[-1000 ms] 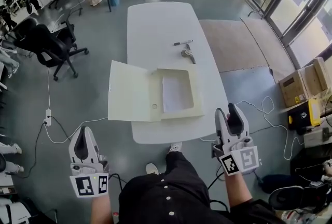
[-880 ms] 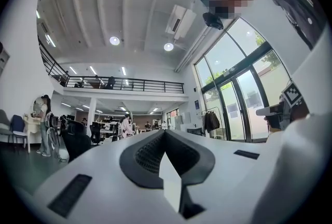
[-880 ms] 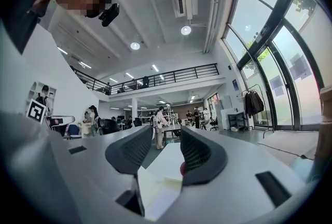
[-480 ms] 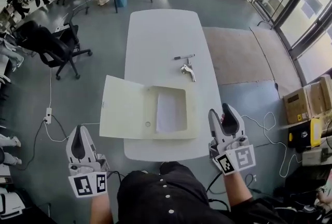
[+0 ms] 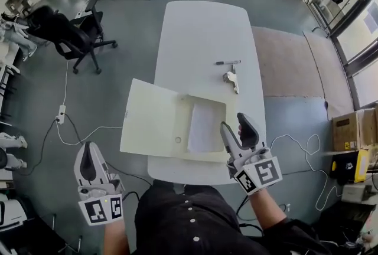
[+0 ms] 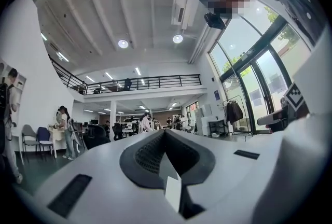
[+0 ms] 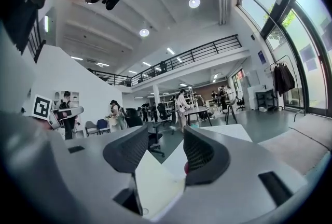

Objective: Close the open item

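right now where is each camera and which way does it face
head view: on the person's head, steeply down at table and open box file; torso, left gripper, right gripper show.
left gripper view: on left gripper, level into the office; shut jaws show.
right gripper view: on right gripper, over the box file; jaws just opening, nothing gripped.
shared: head and right gripper views show the box file.

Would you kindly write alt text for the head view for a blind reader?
A cream file box lies open on a white table, paper inside. The right gripper hovers over its near right corner, jaws just opening and empty; the left gripper hangs shut clear of the table.
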Motion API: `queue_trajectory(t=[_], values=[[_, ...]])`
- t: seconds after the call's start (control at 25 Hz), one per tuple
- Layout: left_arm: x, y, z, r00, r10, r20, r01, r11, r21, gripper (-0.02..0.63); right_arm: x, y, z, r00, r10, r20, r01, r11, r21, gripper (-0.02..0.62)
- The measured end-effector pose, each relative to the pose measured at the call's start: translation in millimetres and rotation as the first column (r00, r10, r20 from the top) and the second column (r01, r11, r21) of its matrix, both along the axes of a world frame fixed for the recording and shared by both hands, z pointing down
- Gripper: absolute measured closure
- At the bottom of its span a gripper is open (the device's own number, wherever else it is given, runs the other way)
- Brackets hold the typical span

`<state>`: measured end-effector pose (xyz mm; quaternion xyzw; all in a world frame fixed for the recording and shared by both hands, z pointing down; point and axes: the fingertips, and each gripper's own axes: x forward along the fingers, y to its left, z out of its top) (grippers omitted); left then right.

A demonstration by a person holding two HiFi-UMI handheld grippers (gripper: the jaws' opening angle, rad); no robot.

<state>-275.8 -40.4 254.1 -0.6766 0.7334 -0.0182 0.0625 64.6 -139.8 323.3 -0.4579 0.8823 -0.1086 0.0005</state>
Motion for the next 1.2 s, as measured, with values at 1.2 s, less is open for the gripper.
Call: queue_trajectory(t=[1.2], values=[[-128, 20, 113, 0.998, -0.044, -0.054, 0.025, 0.95, -0.312, 0.589, -356, 9, 194, 0.971, -0.09, -0.222, -0.032, 0.869, -0.494, 0.232]])
